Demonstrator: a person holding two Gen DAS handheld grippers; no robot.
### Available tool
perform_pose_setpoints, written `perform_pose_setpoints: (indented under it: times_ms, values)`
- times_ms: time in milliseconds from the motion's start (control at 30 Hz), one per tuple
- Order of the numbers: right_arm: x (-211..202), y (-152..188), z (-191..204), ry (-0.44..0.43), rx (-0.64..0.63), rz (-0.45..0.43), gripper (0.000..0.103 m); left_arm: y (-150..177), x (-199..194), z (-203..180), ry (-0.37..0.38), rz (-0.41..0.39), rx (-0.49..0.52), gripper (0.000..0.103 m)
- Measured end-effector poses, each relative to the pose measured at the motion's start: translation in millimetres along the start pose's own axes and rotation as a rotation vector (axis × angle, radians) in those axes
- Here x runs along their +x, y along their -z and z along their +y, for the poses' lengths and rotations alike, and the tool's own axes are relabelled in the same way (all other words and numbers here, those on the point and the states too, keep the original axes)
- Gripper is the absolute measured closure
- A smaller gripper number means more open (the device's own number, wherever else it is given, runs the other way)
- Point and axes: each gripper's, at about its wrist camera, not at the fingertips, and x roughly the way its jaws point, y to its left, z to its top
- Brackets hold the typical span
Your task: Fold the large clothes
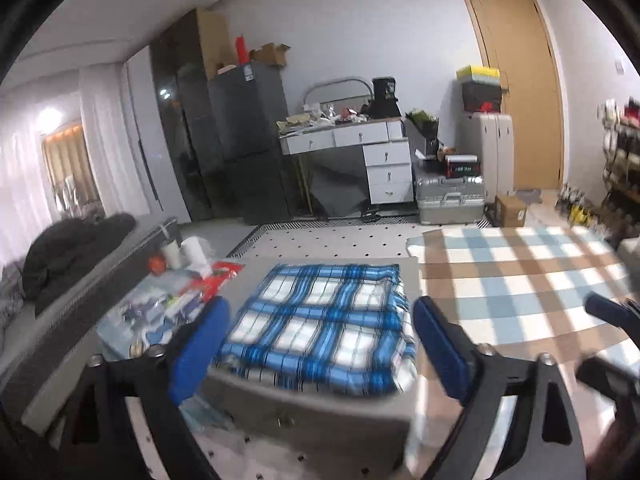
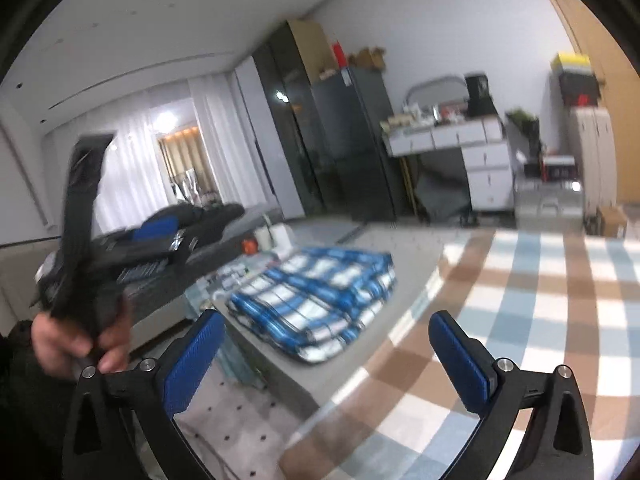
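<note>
Item: blue plaid garment (image 1: 320,320), folded, lying on grey worktop (image 1: 312,416) directly ahead of left tool (image 1: 320,344). Both tools, right tool (image 2: 326,354) included, are spreading empty. Advice: press layers flat, squaring edges before releasing.

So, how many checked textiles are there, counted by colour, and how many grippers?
Blue and white checked cloth, folded: 1
Brown, light blue and white checked cloth, spread flat: 1
Grippers, both with jaws open and holding nothing: 2 (left gripper, right gripper)
Total: 4
</note>
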Motion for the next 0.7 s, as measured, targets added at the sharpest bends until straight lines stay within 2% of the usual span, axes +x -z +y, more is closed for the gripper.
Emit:
perform_pose_setpoints:
  times_ms: [67, 100, 167, 200, 267, 300, 467, 700]
  values:
    - [-21, -3, 10, -0.011, 0.011, -0.060, 0.000, 6, -17, 12, -0.017, -0.030, -0.074, 0.001]
    - [-31, -4, 15, -0.023, 0.021, -0.091, 0.000, 14, -34, 19, -0.032, -0.053, -0.112, 0.001]
    - [-45, -3, 24, -0.013, 0.025, -0.125, 0.000, 18, -38, 14, -0.070, -0.055, -0.139, 0.001]
    - [-48, -2, 31, 0.009, 0.015, -0.126, 0.000, 24, -46, 15, -0.071, -0.052, -0.153, 0.001]
    - [-48, -2, 44, 0.096, -0.025, -0.101, 0.000, 22, -30, -2, -0.050, -0.038, -0.155, 0.001]
    - [-48, -3, 50, 0.105, -0.033, -0.081, 0.000, 24, -33, -3, -0.048, -0.043, -0.161, 0.001]
    - [-51, -4, 66, 0.035, -0.033, -0.066, 0.000, 23, -38, -10, -0.025, -0.076, -0.160, 0.001]
    - [-53, 0, 77, 0.101, -0.081, -0.084, 0.000, 30, -43, -6, -0.003, -0.076, -0.168, 0.001]
